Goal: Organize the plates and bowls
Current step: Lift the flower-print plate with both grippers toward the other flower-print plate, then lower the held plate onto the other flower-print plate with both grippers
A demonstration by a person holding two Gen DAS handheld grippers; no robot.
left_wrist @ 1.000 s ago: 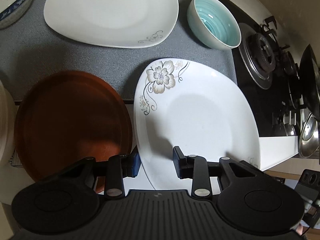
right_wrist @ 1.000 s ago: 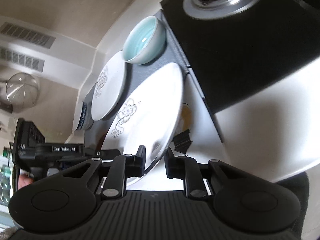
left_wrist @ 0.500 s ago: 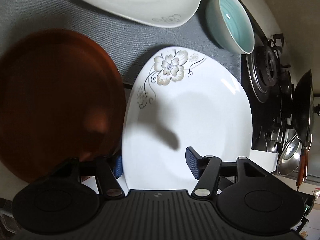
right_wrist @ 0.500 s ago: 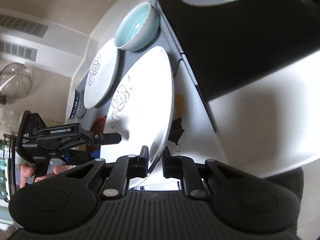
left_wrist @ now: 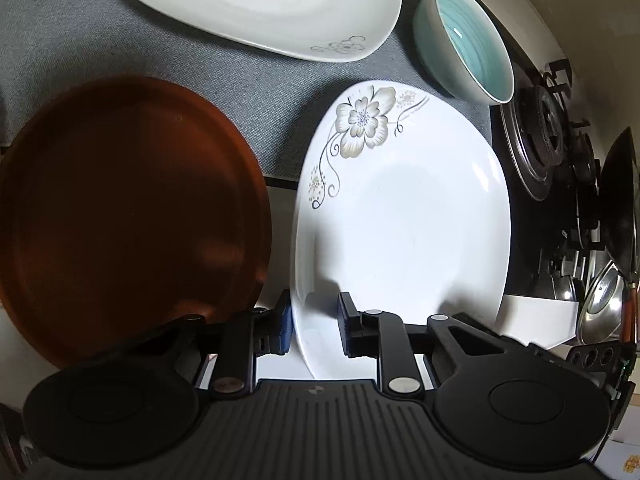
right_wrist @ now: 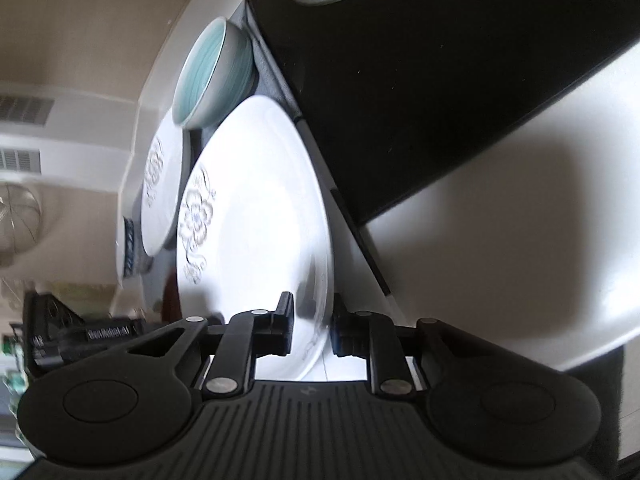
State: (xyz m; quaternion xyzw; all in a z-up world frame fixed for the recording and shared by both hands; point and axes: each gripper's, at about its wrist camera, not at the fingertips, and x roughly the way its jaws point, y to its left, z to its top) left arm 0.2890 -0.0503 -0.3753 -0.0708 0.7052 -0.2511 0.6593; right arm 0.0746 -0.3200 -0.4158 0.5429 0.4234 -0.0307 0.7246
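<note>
- Left gripper (left_wrist: 314, 326) — jaws part-open, straddling near rim of flowered white plate (left_wrist: 404, 232); contact unclear.
- Right gripper (right_wrist: 313, 330) — jaws narrow, around the plate's opposite rim (right_wrist: 256, 240); grip unclear, view blurred.
- Plate beside brown plate (left_wrist: 128, 216).

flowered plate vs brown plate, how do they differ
The flowered plate is white, glossy and rounded-square; the brown plate is plain, dark and round. The flowered plate has its rim between the fingers of both the left gripper and the right gripper; the brown plate has no gripper on it. Both lie partly over the grey mat.
</note>
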